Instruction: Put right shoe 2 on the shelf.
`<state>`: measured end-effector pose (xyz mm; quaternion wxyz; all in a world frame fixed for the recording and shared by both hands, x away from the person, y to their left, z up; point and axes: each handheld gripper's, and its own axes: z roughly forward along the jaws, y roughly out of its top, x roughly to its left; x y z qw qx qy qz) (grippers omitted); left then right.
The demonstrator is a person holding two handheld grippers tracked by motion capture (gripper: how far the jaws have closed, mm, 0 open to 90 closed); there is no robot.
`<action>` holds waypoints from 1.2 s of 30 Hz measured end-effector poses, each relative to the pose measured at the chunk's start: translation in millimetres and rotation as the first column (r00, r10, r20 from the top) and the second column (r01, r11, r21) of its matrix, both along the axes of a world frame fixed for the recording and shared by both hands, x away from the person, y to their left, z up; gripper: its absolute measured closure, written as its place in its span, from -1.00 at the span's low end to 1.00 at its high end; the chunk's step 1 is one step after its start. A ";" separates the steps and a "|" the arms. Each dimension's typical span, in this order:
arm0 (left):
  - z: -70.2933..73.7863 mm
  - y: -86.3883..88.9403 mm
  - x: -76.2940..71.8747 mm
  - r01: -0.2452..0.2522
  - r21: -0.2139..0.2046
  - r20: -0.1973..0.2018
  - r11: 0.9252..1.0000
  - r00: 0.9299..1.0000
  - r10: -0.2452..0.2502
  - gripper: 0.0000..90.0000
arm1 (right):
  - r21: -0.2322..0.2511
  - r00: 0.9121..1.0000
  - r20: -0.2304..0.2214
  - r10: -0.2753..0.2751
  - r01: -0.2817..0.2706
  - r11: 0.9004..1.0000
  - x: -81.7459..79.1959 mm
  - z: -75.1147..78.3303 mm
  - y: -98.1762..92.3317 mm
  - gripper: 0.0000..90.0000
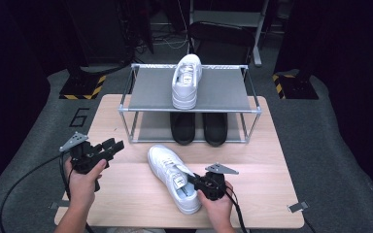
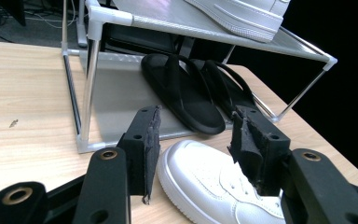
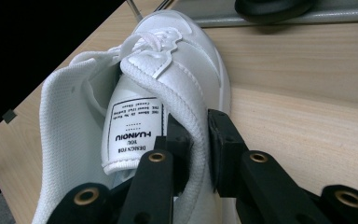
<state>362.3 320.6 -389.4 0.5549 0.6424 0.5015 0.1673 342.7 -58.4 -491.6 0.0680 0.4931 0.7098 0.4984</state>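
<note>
Nearest us, at the near edge of the pale wooden table [image 1: 126, 194], we hold a black two-jaw gripper in each hand. Our left gripper [image 1: 114, 144] hovers near the table's left edge with its jaws spread and nothing between them; in the left gripper view they frame the toe of the white leather low-top sneaker [image 1: 172, 177]. That sneaker lies on the table near the middle of the near edge, toe angled toward the far left. Our right gripper [image 1: 194, 179] has its jaws pressed onto the sneaker's padded collar on the side wall, one jaw inside the opening beside the printed tongue label [image 3: 133, 133], the other outside. Beyond, at the table's far edge, stands a grey two-tier metal shoe rack [image 1: 223, 92]: a second white sneaker [image 1: 186, 80] rests on its top shelf, and a pair of black flip-flops [image 1: 198, 127] lies on the lower shelf.
</note>
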 end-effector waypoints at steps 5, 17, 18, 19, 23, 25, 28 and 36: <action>-1.9 -1.5 0.6 0.006 0.001 -0.002 1.000 1.000 -0.006 0.15 | 0.007 1.000 0.012 -0.004 0.004 1.000 -2.5 -0.7 -2.5 0.77; -5.7 1.5 -2.9 -0.011 -0.009 -0.005 1.000 1.000 0.011 0.15 | 0.076 0.997 0.061 -0.056 0.052 0.996 -12.4 4.1 -8.1 0.76; -6.2 1.9 -3.3 -0.013 -0.009 -0.004 1.000 1.000 0.013 0.15 | 0.082 0.996 0.064 -0.061 0.056 0.995 -13.1 4.7 -8.8 0.76; -6.9 2.0 -3.6 -0.019 -0.009 -0.002 1.000 1.000 0.019 0.15 | 0.086 0.995 0.070 -0.066 0.060 0.995 -13.2 5.4 -9.8 0.76; -8.7 3.3 -4.2 -0.037 -0.011 -0.004 0.999 0.999 0.037 0.13 | 0.118 0.993 0.070 -0.092 0.083 0.990 -17.3 9.7 -13.5 0.76; -9.1 3.8 -4.5 -0.040 -0.015 -0.003 0.999 0.999 0.040 0.12 | 0.131 0.991 0.091 -0.102 0.090 0.987 -18.5 10.6 -16.0 0.76; -9.8 3.9 -5.2 -0.043 -0.014 0.002 0.999 0.999 0.043 0.12 | 0.142 0.988 0.101 -0.117 0.102 0.985 -21.2 13.3 -19.7 0.76; -15.8 4.1 -8.1 -0.060 -0.025 -0.004 0.998 0.998 0.060 0.09 | 0.168 0.981 0.114 -0.156 0.136 0.976 -26.6 19.5 -29.9 0.76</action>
